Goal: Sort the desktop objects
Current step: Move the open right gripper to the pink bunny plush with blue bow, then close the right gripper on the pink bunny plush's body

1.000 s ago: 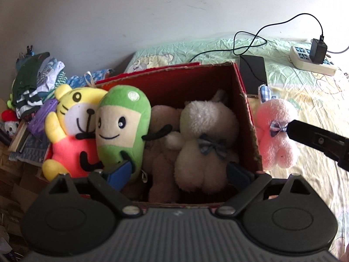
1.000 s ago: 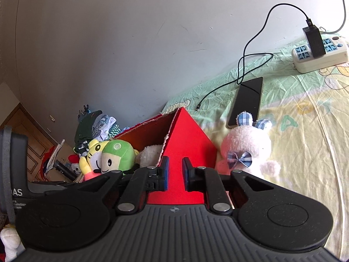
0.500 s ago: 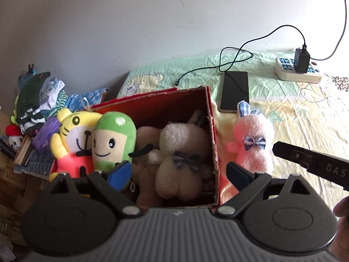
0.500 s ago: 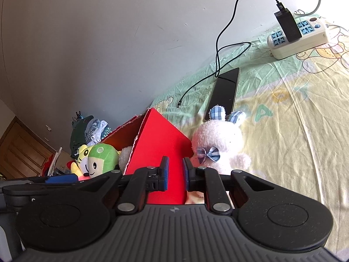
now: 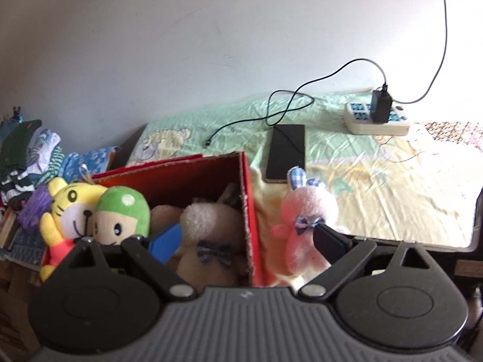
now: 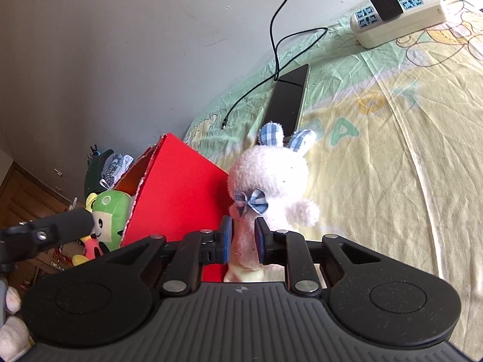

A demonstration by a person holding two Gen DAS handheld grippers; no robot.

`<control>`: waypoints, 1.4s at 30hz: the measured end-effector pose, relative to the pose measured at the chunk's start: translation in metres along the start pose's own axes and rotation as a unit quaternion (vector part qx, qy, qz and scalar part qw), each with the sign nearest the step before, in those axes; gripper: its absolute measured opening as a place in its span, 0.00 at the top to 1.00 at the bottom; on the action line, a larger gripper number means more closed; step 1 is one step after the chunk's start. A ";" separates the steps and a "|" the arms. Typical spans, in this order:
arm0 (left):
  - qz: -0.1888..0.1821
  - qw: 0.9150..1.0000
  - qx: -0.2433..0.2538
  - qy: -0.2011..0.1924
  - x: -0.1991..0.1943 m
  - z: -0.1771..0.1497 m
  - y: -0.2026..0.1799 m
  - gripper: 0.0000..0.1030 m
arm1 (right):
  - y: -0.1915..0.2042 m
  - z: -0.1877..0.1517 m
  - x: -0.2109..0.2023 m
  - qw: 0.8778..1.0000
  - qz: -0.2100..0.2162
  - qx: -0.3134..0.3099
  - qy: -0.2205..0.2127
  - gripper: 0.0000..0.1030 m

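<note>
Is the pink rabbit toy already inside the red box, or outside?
Outside: the pink rabbit stands on the bedsheet beside the red box.

The rabbit toy (image 6: 268, 178) was fluffy pink plush with checked cloth ears. The box (image 6: 178, 193) was matt red cardboard, rough at its torn edges. The bedsheet (image 6: 392, 157) was creased printed cloth. The phone (image 5: 286, 154) was glossy black.
</note>
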State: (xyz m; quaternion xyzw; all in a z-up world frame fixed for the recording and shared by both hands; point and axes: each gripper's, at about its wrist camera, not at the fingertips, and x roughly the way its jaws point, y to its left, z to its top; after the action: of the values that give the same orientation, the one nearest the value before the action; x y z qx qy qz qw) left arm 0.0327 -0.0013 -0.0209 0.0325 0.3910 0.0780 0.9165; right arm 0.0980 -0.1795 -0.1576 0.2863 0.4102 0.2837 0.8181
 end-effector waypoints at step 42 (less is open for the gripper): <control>-0.188 0.980 -0.018 0.060 0.069 -0.028 -0.065 0.12 | -0.102 -0.029 -0.061 0.991 0.016 0.132 0.027 0.68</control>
State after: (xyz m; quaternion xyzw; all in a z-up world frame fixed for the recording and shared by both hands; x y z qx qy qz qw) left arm 0.0671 -0.0539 -0.0968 -0.0631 0.4427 -0.0867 0.8903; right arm 0.0667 -0.2843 -0.2123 0.3905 0.4616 0.2476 0.7571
